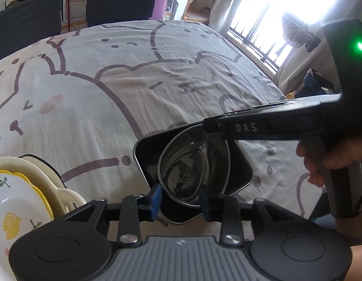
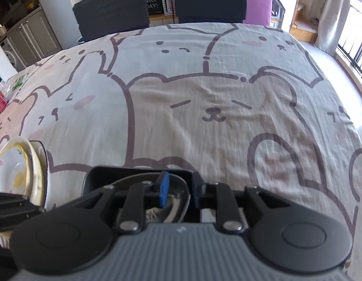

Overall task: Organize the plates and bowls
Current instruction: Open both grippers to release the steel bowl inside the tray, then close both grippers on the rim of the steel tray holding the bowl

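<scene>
- The left gripper [image 1: 181, 200] is low in its own camera view, its blue fingertips [image 1: 155, 199] set either side of the near rim of a steel bowl [image 1: 192, 171]. One pad lies outside the rim and the other is inside it; whether they actually press the metal I cannot tell.
- The steel bowl sits tilted inside a black square tray [image 1: 148, 161], its open side turned toward the left camera, with stamped lettering visible on its base.
- The black square tray rests on the tablecloth [image 1: 110, 93], a pale sheet printed with cartoon bears, near the table's front edge.
- The right gripper [image 2: 179, 188] reaches in from the right in the left view, a black arm marked "DAS" crossing over the far rim of the bowl.
- In the right wrist view its blue fingertip [image 2: 163, 188] is inside the steel bowl [image 2: 134, 182] and the dark one is just outside the rim; the jaws are drawn close over the rim, pinching it.
- The black tray [image 2: 96, 175] shows behind the bowl in that view.
- To the left, a stack of dishes stands on the cloth: a white plate with yellow lemon prints [image 1: 14, 201] on top, a cream dish [image 1: 52, 187] beneath it.
- The same stack [image 2: 16, 168] appears at the left edge of the right view, apart from the tray.
- Two dark chairs [image 2: 110, 9] stand at the table's far side.
</scene>
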A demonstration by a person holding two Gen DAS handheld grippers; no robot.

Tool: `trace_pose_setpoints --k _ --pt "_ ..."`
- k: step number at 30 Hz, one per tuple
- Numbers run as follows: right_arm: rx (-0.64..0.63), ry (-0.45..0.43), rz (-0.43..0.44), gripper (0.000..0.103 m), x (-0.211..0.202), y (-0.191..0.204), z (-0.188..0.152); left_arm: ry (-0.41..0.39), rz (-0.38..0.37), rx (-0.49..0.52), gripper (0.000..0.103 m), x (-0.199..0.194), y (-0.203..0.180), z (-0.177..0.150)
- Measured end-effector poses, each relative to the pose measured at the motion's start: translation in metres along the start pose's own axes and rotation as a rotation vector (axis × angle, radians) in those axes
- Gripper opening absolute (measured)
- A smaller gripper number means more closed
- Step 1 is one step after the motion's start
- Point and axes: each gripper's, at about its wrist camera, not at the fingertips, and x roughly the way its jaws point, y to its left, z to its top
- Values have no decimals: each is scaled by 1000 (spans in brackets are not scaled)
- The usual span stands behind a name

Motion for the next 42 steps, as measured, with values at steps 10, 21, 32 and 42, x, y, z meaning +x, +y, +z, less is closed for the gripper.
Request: trace_pose_setpoints --k 10,21,32,42 --pt "42 -108 -3 67 -33 -16 -10 -61 34 -16 92 -19 1 -1" --pt "45 -122 9 103 -44 -38 -24 -137 101 -46 103 -28 11 9" --pt "-6 -76 -76 90 -36 -46 -30 -75 153 -32 68 -11 24 18" --pt "-17 -25 45 43 -31 -44 -29 -22 125 -50 37 6 23 16"
